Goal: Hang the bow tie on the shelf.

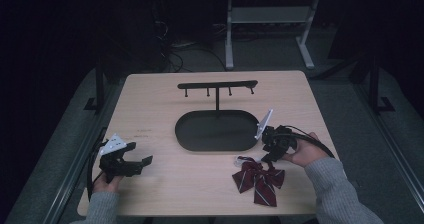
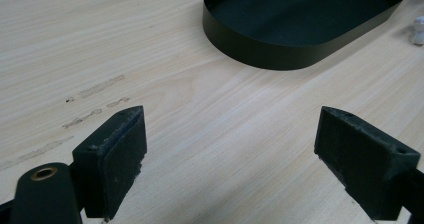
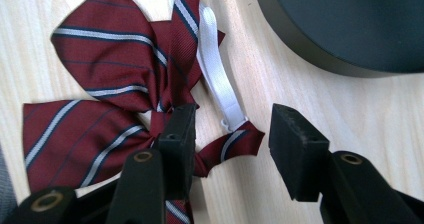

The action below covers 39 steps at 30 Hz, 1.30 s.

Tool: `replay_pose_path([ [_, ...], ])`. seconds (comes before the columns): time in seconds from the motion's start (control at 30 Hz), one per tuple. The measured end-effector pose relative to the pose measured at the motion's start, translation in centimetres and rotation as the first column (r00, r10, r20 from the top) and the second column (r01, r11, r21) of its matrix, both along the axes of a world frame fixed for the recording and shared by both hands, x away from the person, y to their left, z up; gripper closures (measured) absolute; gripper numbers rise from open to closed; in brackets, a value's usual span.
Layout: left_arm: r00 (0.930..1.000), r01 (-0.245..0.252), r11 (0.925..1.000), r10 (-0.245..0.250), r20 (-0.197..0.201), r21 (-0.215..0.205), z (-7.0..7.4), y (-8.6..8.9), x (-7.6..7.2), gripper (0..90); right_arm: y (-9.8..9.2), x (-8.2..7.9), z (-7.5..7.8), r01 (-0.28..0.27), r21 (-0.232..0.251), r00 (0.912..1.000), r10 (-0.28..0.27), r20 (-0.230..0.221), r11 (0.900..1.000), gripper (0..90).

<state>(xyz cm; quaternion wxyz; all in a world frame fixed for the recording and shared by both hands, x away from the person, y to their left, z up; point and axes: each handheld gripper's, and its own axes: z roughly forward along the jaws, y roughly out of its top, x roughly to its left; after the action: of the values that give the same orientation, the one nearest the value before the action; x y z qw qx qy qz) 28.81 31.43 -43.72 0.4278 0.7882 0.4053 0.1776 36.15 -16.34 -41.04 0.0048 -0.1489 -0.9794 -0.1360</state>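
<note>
Reaching for the striped bow tie [image 3: 100, 84] with the right gripper [image 3: 232, 134].
Its jaws are partly apart around the tie's loose end on the table [image 1: 200, 184], near the black tray [image 1: 215, 131], not squeezing yet; next, pinch. The left gripper [image 2: 230, 149] waits wide open.

High view overhead, facing forward; gripper views close, low; all share tray [image 1: 216, 131].

A pale wood-grain worktop [image 1: 150, 109] stands on grey carpet [image 1: 390, 149] in a dim room, with a second table's white legs [image 1: 229, 34] and tangled dark cables [image 1: 170, 54] behind.
</note>
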Motion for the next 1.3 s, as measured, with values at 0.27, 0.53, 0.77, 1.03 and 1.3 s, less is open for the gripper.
replay_pose_path([
  [0.27, 1.0, 0.005, 1.0, -0.005, 0.002, 0.0, -0.1, 0.0, 0.0, 13.0, 0.5, 0.8, -1.4, -0.025, -0.047, 0.9993, 0.024, -0.029, 0.999, 59.7],
  [0.53, 1.0, 0.006, 1.0, -0.006, 0.001, 0.002, 0.0, -0.1, 0.0, 13.0, 1.1, 0.8, -2.2, -0.062, -0.081, 0.9975, 0.059, -0.039, 0.995, 65.5],
  [0.77, 1.0, 0.006, 1.0, -0.006, 0.0, 0.001, 0.0, -0.1, 0.0, 13.0, 1.4, 0.4, -2.4, -0.083, -0.099, 0.9963, 0.08, -0.033, 0.992, 70.9],
  [1.03, 1.0, 0.006, 1.0, -0.006, 0.0, 0.001, 0.0, 0.0, 0.0, 13.0, 1.9, 0.1, -2.7, -0.1, -0.126, 0.9949, 0.098, -0.021, 0.987, 74.7],
  [1.3, 1.0, 0.008, 1.0, -0.008, 0.001, 0.005, 0.0, -0.1, 0.0, 13.0, 1.6, 0.3, -2.7, -0.08, -0.107, 0.9962, 0.076, -0.041, 0.991, 77.3],
])
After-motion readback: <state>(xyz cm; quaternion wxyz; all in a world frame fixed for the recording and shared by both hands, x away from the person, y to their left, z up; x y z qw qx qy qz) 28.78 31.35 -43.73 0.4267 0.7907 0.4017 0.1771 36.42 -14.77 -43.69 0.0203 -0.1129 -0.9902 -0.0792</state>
